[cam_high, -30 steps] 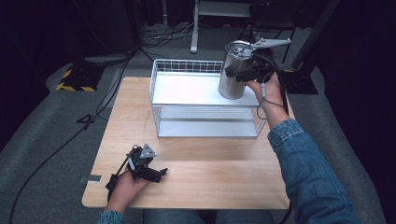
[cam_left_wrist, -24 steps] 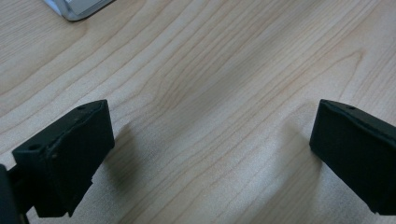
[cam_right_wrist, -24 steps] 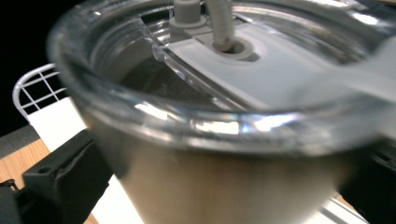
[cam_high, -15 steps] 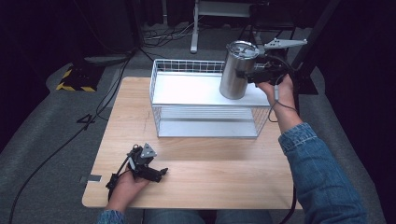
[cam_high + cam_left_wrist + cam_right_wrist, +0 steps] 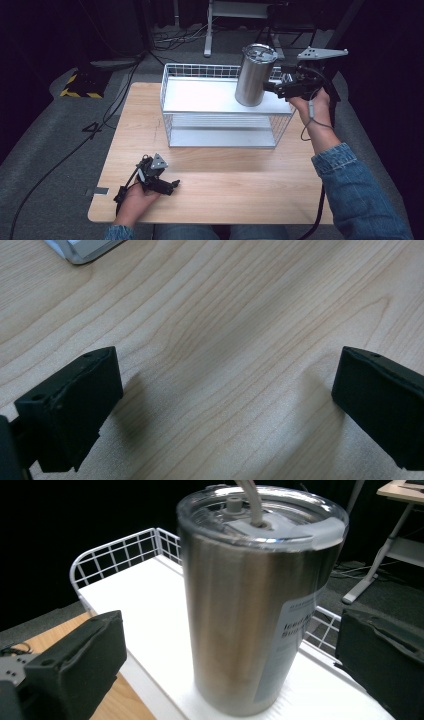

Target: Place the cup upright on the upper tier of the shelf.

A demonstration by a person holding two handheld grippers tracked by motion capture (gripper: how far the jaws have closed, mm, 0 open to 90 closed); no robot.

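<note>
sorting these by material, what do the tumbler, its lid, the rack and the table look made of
Tumbler: looks like brushed stainless steel, dull grey sheen with fine vertical grain.
Lid: clear plastic, apparently; you can see through it.
Rack: thin wire grid, white coated, with a flat white shelf.
Table: light wood or wood-look laminate; grain lines show, matte.

Tumbler [image 5: 250,605] label text (too blurred to read)

Tumbler [image 5: 255,75] stands on wire rack [image 5: 220,95], far side of table [image 5: 210,175].

Grey carpet floor [image 5: 45,130], dark surroundings, black-yellow striped block [image 5: 80,85].
</note>
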